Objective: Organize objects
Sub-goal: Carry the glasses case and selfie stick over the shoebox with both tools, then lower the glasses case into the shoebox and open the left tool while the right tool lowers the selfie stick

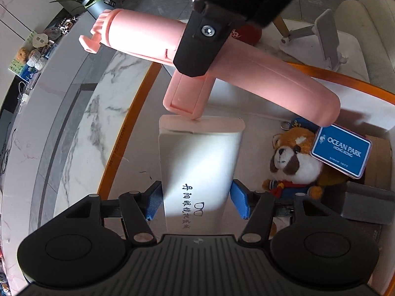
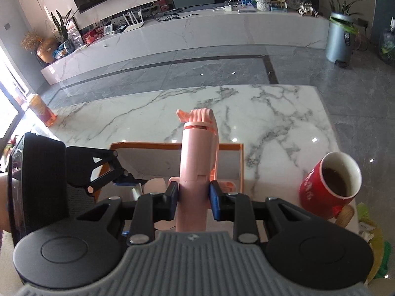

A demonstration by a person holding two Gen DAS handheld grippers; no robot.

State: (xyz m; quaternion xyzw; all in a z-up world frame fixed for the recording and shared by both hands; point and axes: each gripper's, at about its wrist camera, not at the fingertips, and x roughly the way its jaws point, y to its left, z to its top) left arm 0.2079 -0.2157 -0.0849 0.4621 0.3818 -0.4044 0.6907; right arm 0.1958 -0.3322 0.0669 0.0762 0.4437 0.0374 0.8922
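Note:
My left gripper [image 1: 197, 202] is shut on a white glasses-case box [image 1: 200, 157] with black lettering, its blue pads pressing both long sides. The box stands tilted inside an orange-rimmed tray [image 1: 128, 128]. A pink folding selfie stick [image 1: 259, 74] crosses just above the box's far end, and its flap touches the box top. My right gripper [image 2: 193, 203] is shut on that pink stick [image 2: 197, 153], which points away over the tray [image 2: 172, 145]. The left gripper [image 2: 128, 180] shows at the tray's left side in the right wrist view.
A red panda plush [image 1: 293, 162] with a blue Ocean Park tag [image 1: 342, 151] lies in the tray beside the box, and a grey block [image 1: 367, 204] sits farther right. A red mug [image 2: 328, 185] of brown liquid stands right of the tray on the marble table [image 2: 271, 113]. A white phone stand [image 1: 323, 37] is beyond.

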